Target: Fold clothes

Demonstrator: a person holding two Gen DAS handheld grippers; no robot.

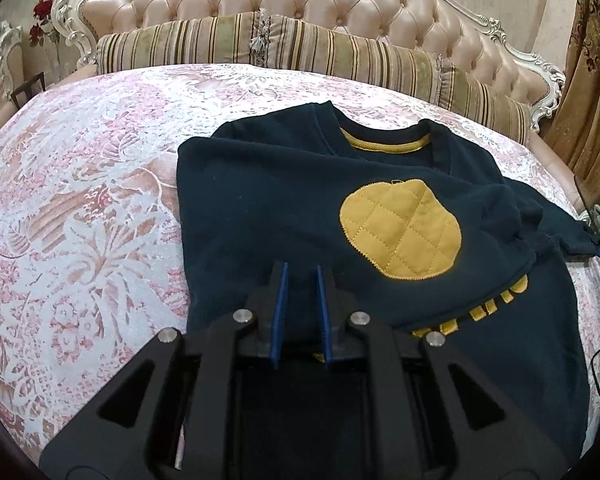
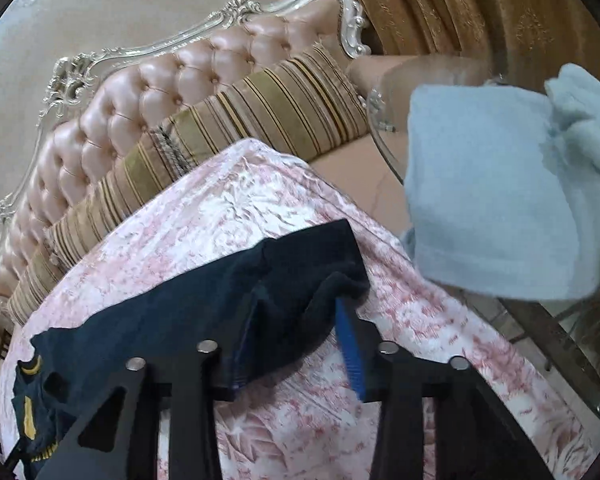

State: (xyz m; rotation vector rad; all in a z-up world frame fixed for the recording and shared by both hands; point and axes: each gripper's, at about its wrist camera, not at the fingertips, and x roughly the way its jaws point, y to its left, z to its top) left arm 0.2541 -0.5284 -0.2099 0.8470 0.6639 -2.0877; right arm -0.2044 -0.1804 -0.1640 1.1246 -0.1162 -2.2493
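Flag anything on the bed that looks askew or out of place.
The navy sweatshirt lies crooked on the bedspread. One sleeve with a yellow patch is folded across the chest, half covering the yellow lettering. The other sleeve's cuff is bunched between the right gripper's fingers. Nothing looks damaged.

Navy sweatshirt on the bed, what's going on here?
A person with two handheld grippers is folding a navy sweatshirt with a yellow quilted patch on a pink floral bedspread. The left side is already folded in. The left gripper hovers over the lower front, jaws slightly apart, holding nothing. The right gripper has the sleeve end between its fingers, lifted off the bedspread.
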